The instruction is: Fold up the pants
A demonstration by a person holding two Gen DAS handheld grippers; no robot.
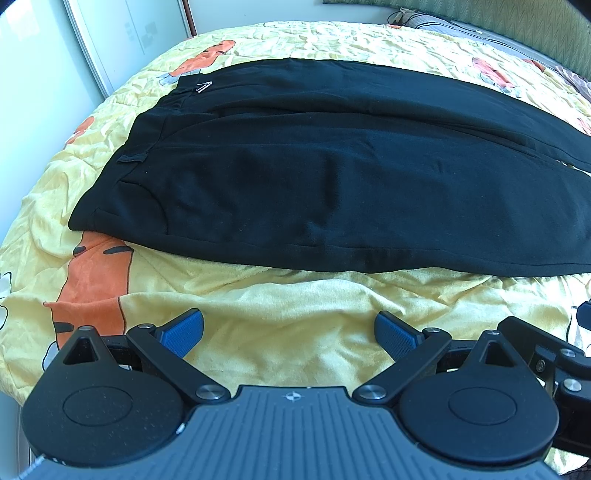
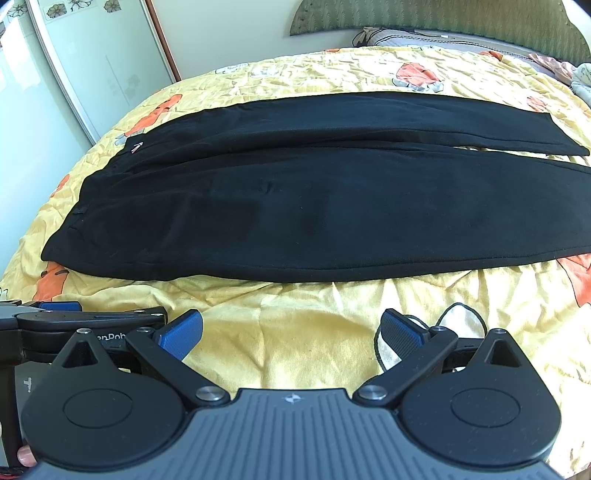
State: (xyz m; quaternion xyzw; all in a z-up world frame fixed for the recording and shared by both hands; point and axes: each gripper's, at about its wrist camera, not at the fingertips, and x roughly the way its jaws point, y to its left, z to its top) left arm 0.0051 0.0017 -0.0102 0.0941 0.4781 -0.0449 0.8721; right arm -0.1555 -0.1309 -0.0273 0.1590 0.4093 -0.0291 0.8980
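Observation:
Black pants (image 1: pixel 314 166) lie spread flat across the bed, waistband to the left with a small metal clasp (image 1: pixel 203 87), both legs running right. In the right wrist view the pants (image 2: pixel 314 206) show two legs side by side, hems at the far right. My left gripper (image 1: pixel 289 332) hovers open over the yellow sheet, a short way in front of the near leg's edge, holding nothing. My right gripper (image 2: pixel 291 332) is open too, just short of the near leg, empty. The left gripper's body (image 2: pixel 74 317) shows at the left edge of the right wrist view.
The bed has a yellow quilt (image 1: pixel 295 295) printed with orange cartoon figures. A white sliding wardrobe door (image 2: pixel 92 55) stands at the left, and a green headboard (image 2: pixel 443 18) with pillows at the back right. A fingertip (image 2: pixel 26 456) shows at the lower left.

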